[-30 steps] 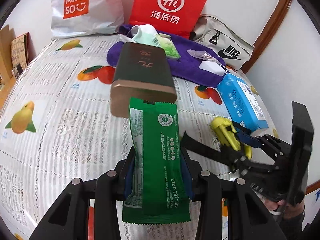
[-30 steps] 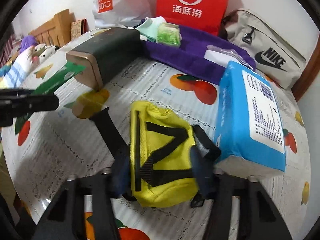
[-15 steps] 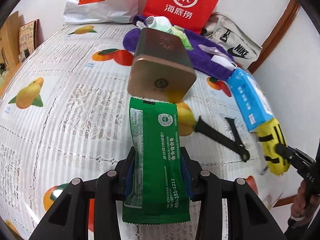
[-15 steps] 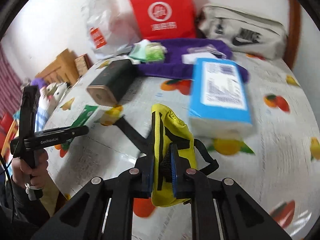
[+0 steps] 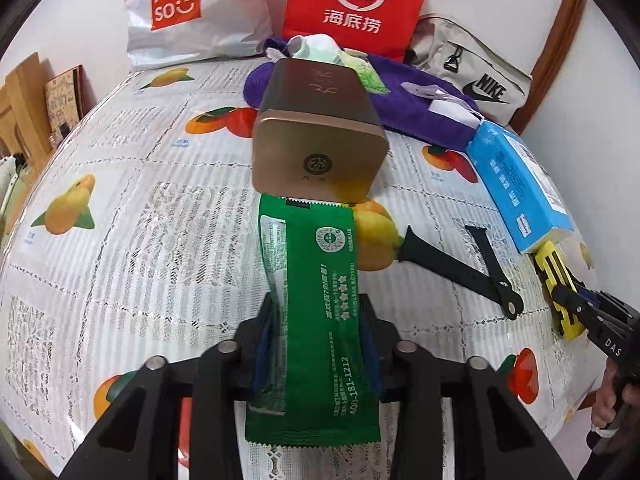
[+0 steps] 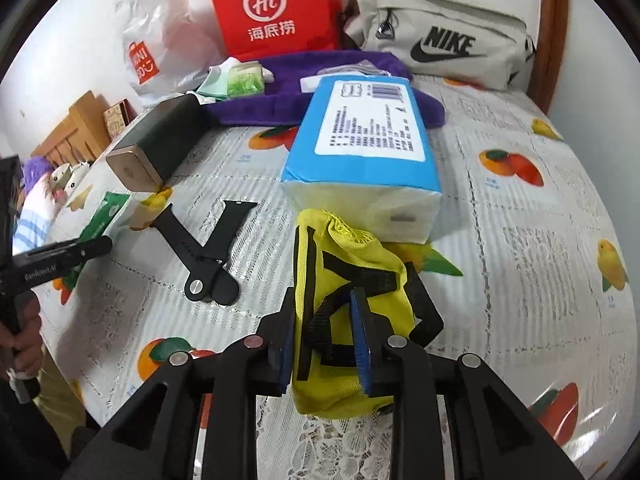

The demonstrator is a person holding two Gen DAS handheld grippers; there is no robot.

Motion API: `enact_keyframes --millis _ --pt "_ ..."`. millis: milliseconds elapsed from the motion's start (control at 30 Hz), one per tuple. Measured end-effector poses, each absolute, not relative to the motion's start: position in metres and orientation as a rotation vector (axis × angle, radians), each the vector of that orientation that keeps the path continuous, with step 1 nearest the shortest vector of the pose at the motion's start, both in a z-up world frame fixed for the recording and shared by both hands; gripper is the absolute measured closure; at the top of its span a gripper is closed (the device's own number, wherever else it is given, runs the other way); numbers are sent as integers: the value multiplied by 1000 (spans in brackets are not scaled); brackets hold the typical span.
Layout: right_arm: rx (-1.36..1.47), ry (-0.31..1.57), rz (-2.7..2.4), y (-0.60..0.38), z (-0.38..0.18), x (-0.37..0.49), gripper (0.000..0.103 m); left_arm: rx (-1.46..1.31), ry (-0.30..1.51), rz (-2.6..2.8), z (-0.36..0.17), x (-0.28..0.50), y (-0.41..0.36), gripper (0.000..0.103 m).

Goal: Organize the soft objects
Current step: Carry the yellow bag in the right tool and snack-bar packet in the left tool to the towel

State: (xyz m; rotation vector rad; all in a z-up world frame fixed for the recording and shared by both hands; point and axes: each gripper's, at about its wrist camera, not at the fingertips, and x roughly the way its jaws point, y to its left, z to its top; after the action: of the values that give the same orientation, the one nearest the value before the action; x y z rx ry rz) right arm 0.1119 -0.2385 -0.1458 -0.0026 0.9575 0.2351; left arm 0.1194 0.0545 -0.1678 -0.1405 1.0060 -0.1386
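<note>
both grippers are full. left gripper (image 5: 316,344) is clamped on a long green packet (image 5: 310,300), pinched across its lower half, so the top half sticks out forward and the bottom edge hangs below the jaws. the packet's far tip sits just in front of the copper end of a dark tin box (image 5: 320,136) lying on its side on the table (image 5: 120,220), which has a fruit-print cloth.

right gripper (image 6: 324,340) is clenched on a small yellow mesh pouch (image 6: 340,272) with black straps, squeezing it narrow. just beyond the pouch lies a blue tissue pack (image 6: 368,136), and to its left a black watch strap (image 6: 208,256) lies flat on the cloth.

at the back of the table a purple towel (image 6: 292,76) holds a few small soft things, with a red bag (image 6: 276,4), a white shopping bag (image 5: 188,8) and a grey nike pouch (image 6: 440,32) behind it.

the step seems to be carrying both soft items toward the towel pile. to do it well, lift the packet clear of the tin box first, since its floppy end could catch the rim, and watch the pouch's loose straps near the tissue pack.
</note>
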Motion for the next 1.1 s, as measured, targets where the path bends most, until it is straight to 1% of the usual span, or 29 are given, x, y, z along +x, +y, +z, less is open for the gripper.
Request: enact_keyframes --millis 67,167,667,1100 --pt "-17 945 248 -237 -142 109 88 -151 1009 -147 -166 118 54 71" --pt "17 932 286 -240 -132 104 89 -153 1001 -152 -156 117 53 71" --pt "45 820 364 -249 -76 97 89 -157 927 -179 -94 128 39 71" --pt "44 745 342 -250 -36 134 89 -157 890 -190 -60 157 32 71"
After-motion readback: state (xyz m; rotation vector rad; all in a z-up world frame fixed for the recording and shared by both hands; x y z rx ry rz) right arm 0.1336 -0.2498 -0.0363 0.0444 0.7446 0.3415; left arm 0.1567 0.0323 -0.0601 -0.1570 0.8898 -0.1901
